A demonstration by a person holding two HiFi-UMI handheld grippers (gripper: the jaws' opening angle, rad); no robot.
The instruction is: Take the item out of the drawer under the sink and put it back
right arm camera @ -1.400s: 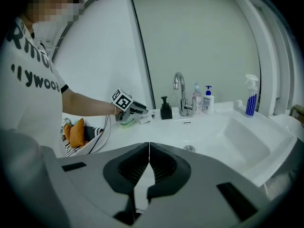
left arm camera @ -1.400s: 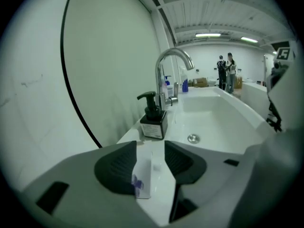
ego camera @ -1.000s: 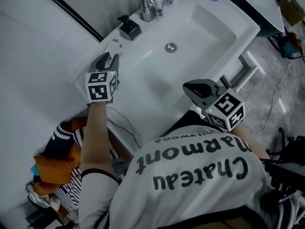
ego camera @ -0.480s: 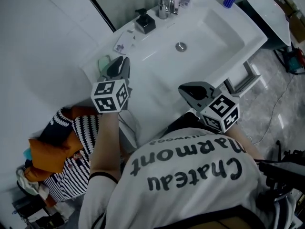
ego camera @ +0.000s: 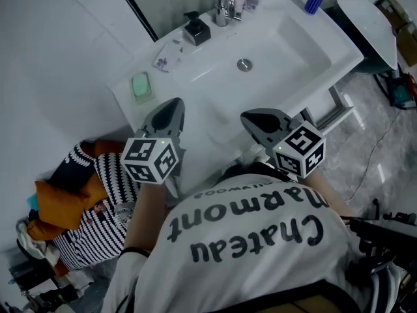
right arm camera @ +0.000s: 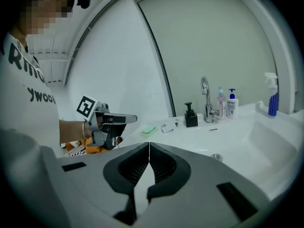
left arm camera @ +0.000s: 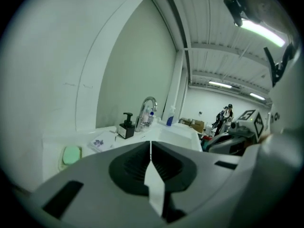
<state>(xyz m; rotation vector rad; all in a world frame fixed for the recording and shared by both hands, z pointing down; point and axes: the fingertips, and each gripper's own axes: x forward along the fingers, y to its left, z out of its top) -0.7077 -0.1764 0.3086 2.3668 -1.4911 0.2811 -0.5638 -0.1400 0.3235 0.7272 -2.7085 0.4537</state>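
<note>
Drawer hidden beneath sink (ego camera: 293,44)

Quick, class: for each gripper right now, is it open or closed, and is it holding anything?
Left gripper: closed, its jaws have just been closing, nothing between them.
Right gripper: closed, holding nothing.

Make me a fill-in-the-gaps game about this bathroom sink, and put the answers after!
1. The soap at the counter's left end is coloured ____.
2. The pump bottle beside the tap is coloured ____.
3. The right tool has its jaws together and holds ____.
4. The round drain sits in the white ____.
Missing words: green; black; nothing; sink.
</note>
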